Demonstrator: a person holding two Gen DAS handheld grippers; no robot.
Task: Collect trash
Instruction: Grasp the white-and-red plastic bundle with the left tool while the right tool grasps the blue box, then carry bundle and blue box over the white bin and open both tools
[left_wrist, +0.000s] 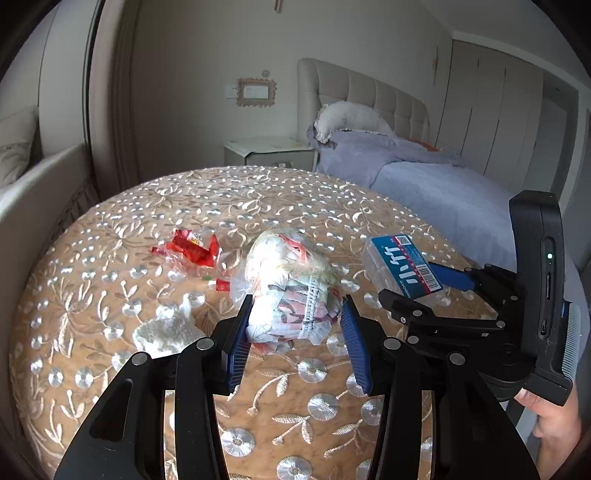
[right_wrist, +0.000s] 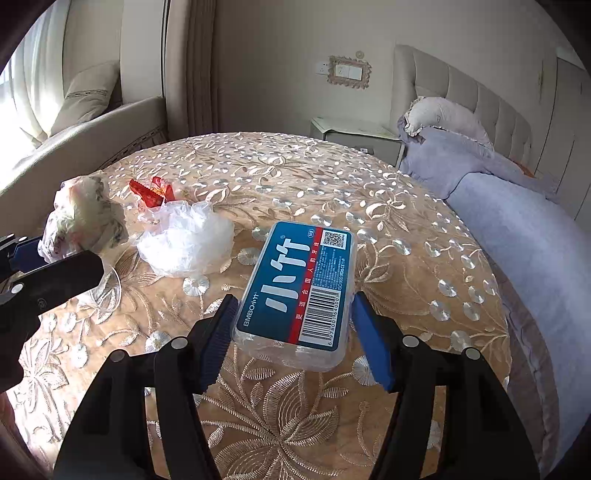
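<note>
A crumpled printed plastic bag bundle (left_wrist: 291, 291) lies on the round embroidered table (left_wrist: 110, 369). My left gripper (left_wrist: 297, 343) is open, its blue pads on either side of the bundle's near end. A clear plastic box with a blue label (right_wrist: 299, 291) lies flat between the open fingers of my right gripper (right_wrist: 295, 339); it also shows in the left wrist view (left_wrist: 402, 269). A red wrapper (left_wrist: 192, 247) and a white crumpled tissue (left_wrist: 166, 328) lie to the left. A clear crumpled bag (right_wrist: 184, 243) lies left of the box.
The table (right_wrist: 406, 229) stands beside a bed with a lilac cover (right_wrist: 517, 229) on the right. A beige sofa (right_wrist: 74, 147) is behind on the left. A nightstand (left_wrist: 269, 151) stands by the headboard.
</note>
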